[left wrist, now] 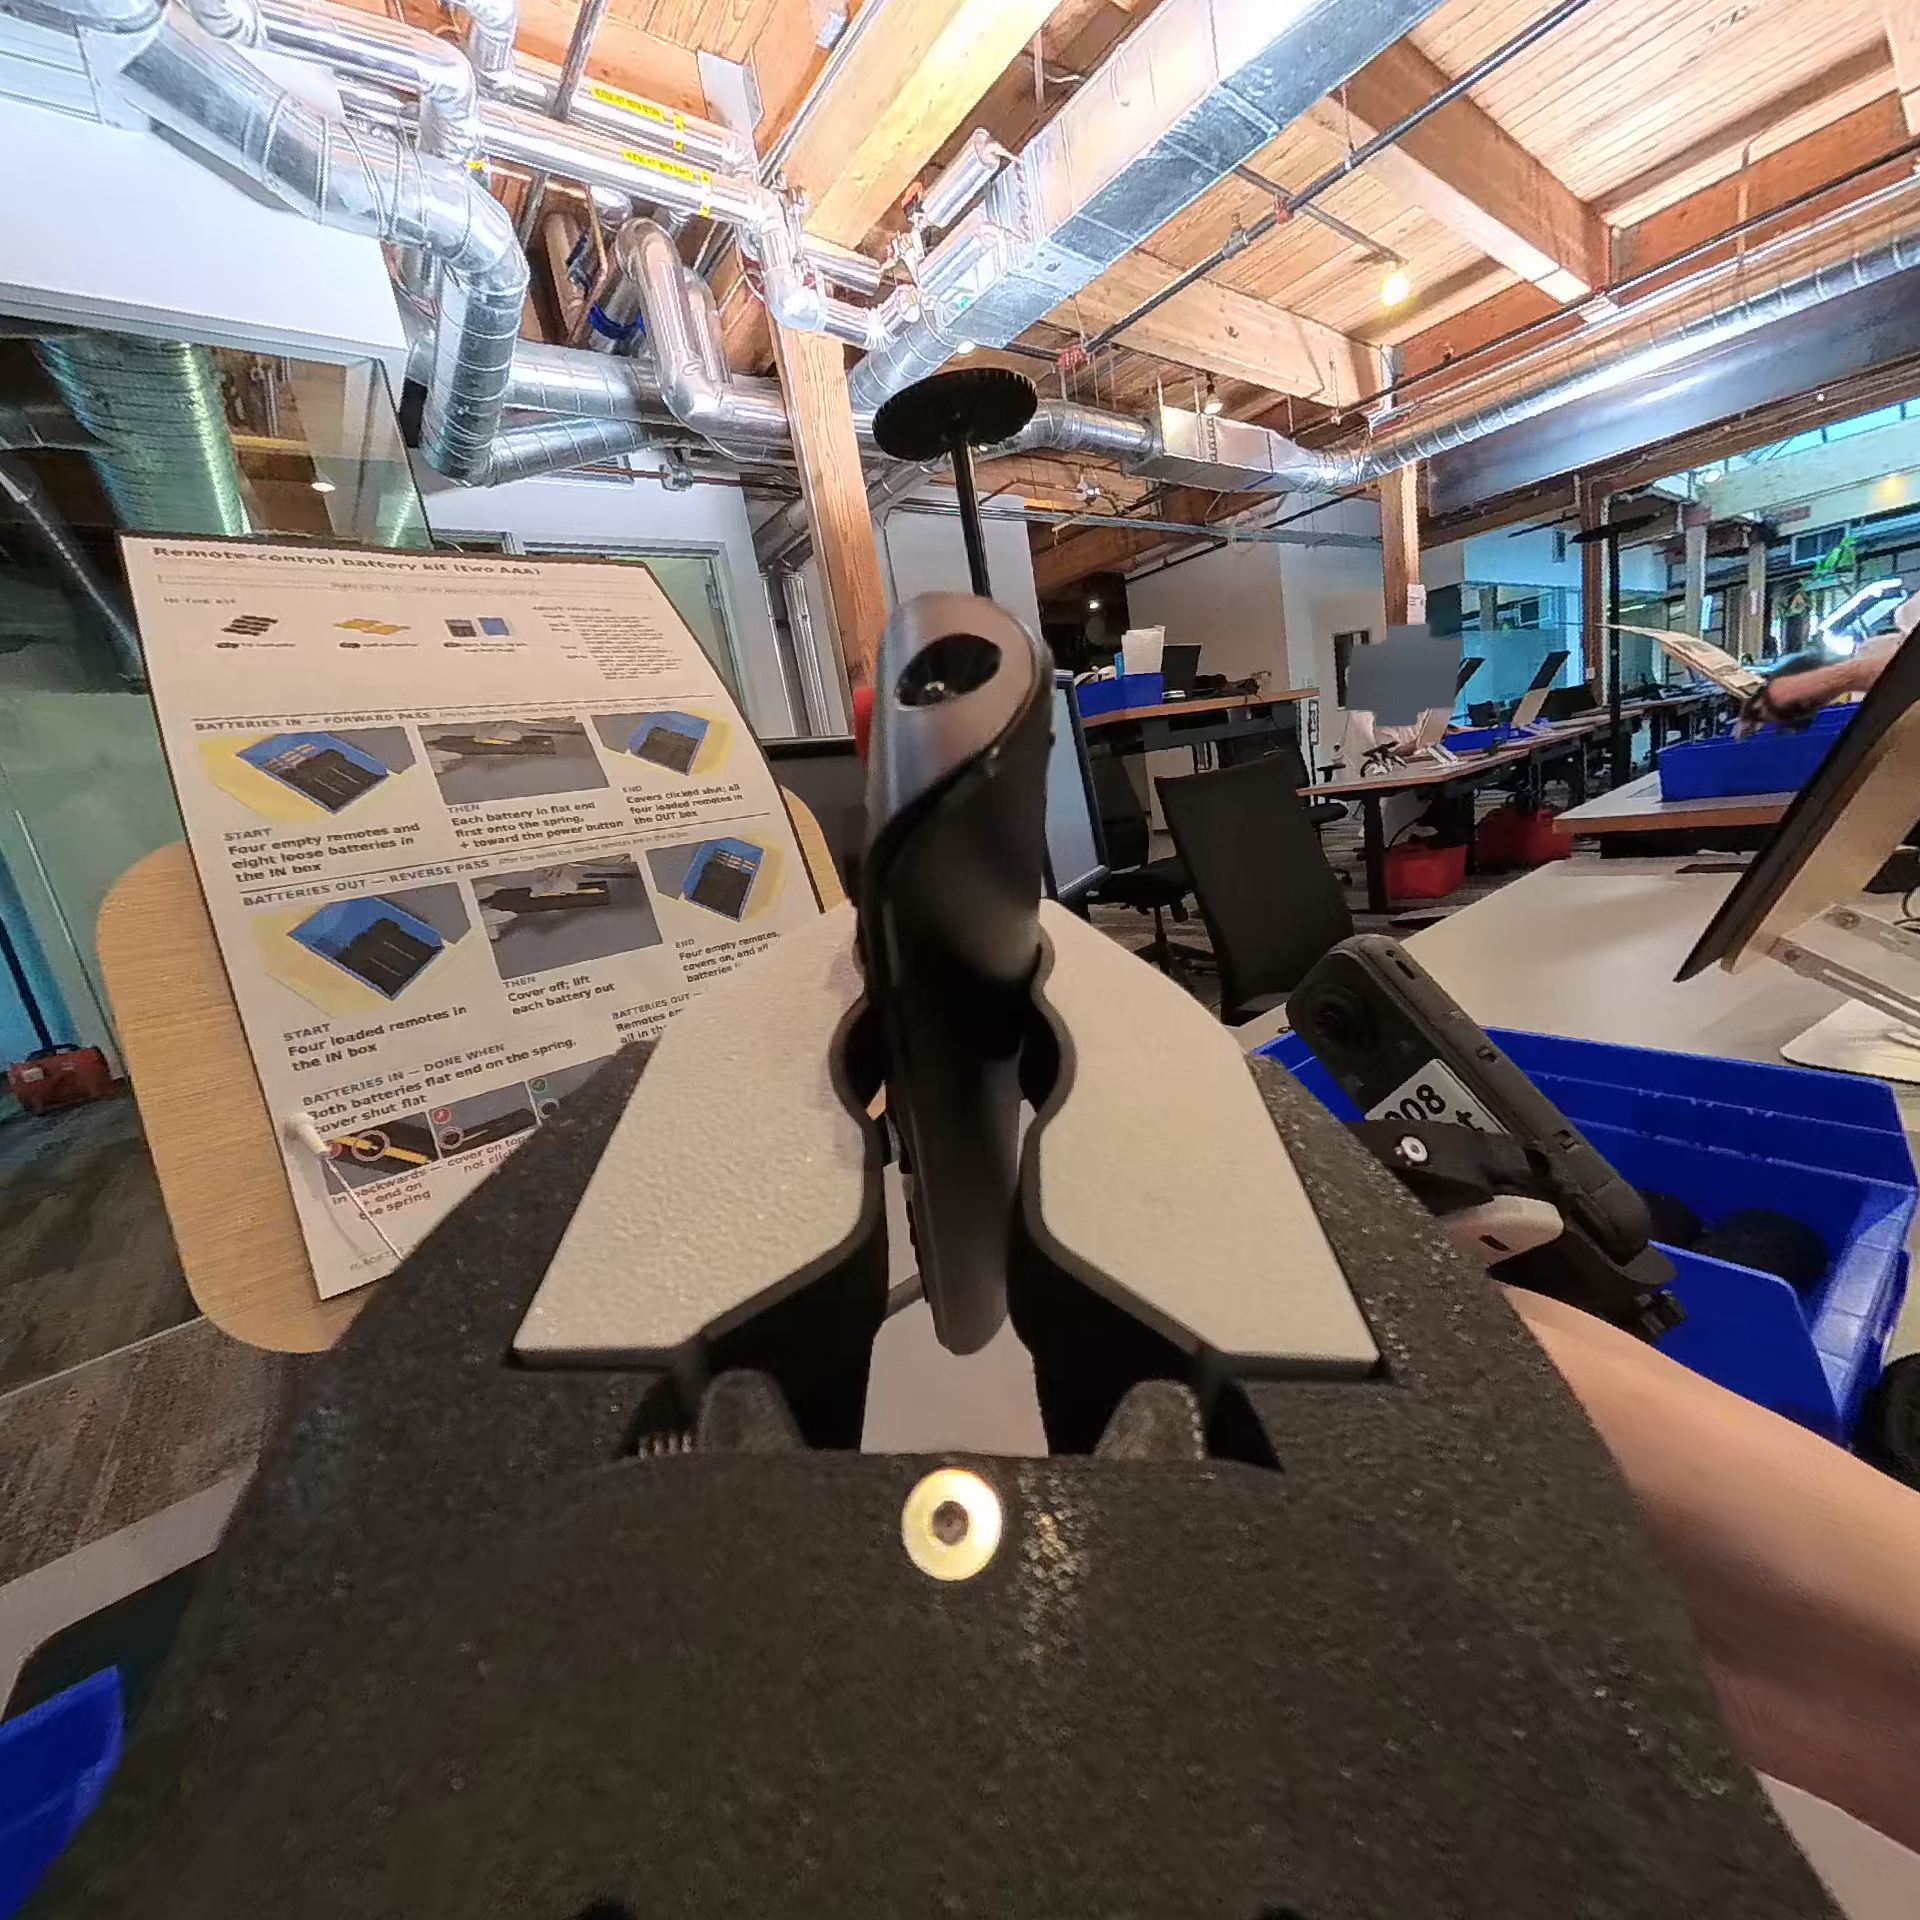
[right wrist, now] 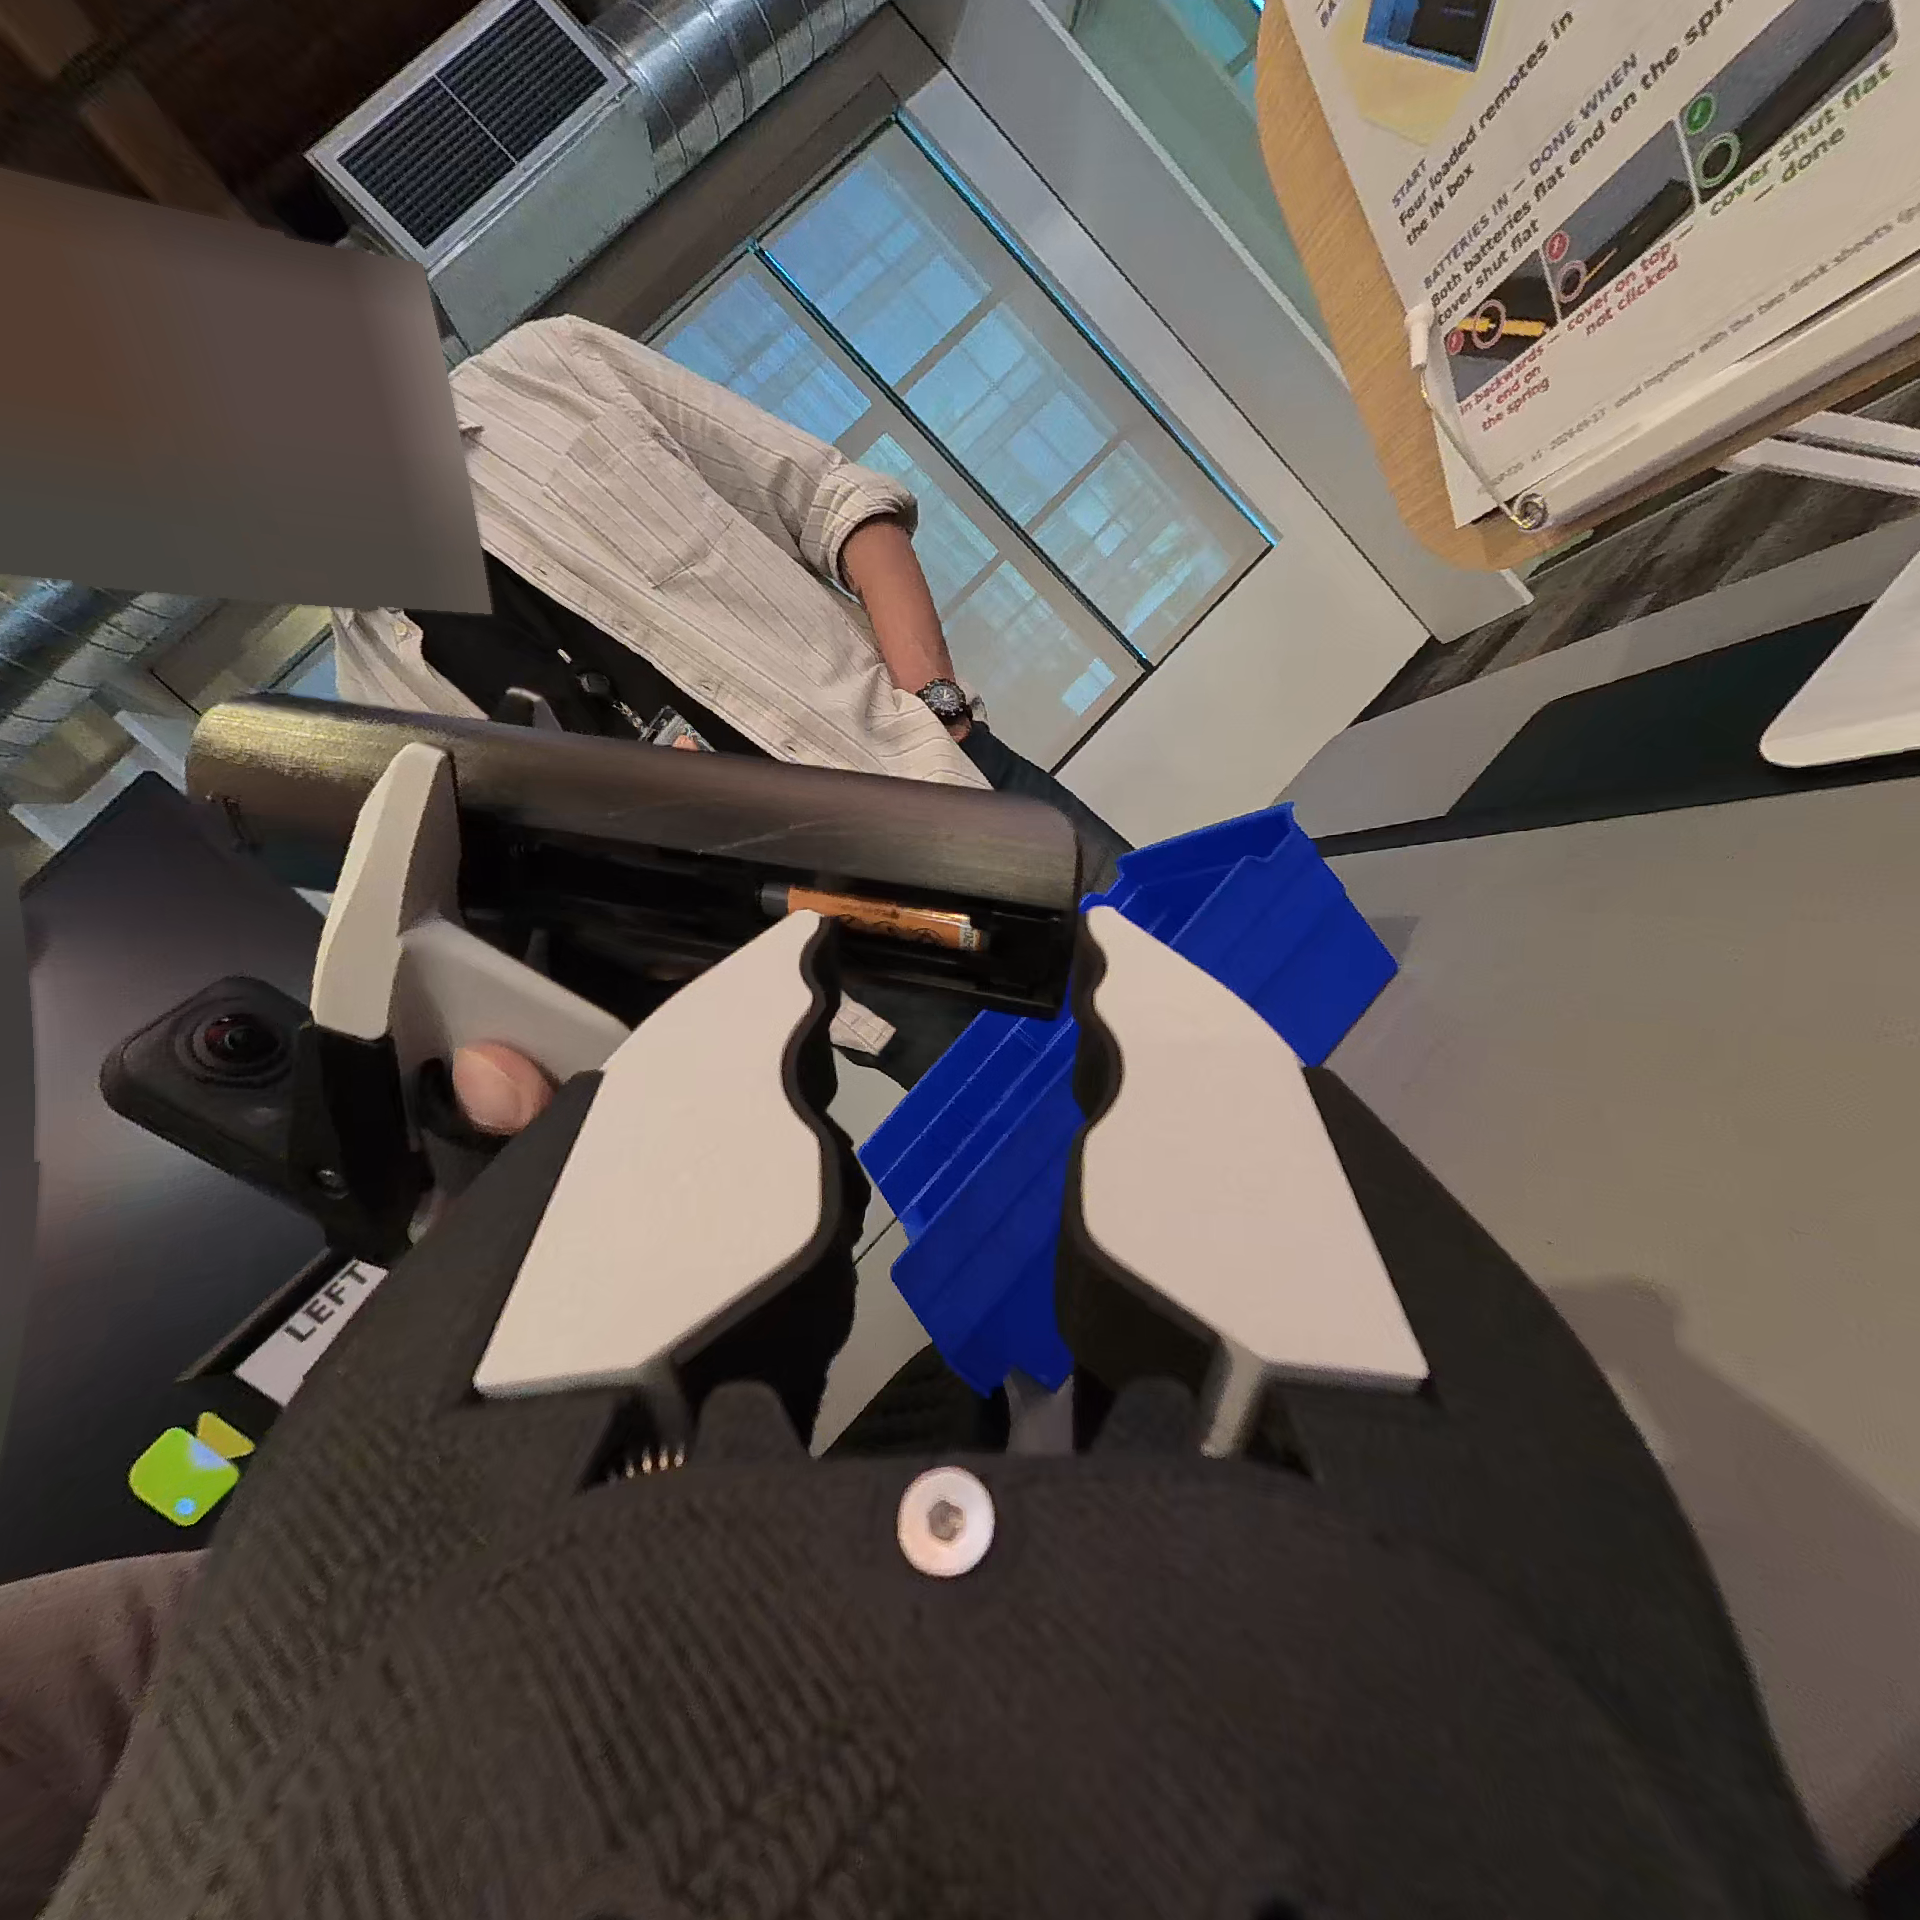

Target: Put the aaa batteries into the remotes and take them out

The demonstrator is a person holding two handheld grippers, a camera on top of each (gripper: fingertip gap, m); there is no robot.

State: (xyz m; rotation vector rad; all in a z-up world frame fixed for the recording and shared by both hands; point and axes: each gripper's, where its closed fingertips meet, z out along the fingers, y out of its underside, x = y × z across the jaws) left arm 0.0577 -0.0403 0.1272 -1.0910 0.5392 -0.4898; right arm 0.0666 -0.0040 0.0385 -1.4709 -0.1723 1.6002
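My left gripper [left wrist: 951, 997] is shut on a black remote [left wrist: 956, 790] and holds it up in the air, end-on to its camera. In the right wrist view the remote [right wrist: 727, 805] lies crosswise with its battery compartment open toward me. One orange AAA battery [right wrist: 883, 920] lies in the compartment. My right gripper [right wrist: 945, 935] is open, and its tips stand at the compartment on either side of the battery's right part. One of the left gripper's grey fingers [right wrist: 379, 904] clamps the remote's left part.
A blue bin [right wrist: 1247, 914] sits on the grey table [right wrist: 1610, 1091] beyond the remote and also shows in the left wrist view [left wrist: 1714, 1143]. An instruction sheet [left wrist: 447, 883] leans on a wooden board. A person in a striped shirt [right wrist: 675, 540] stands behind the remote.
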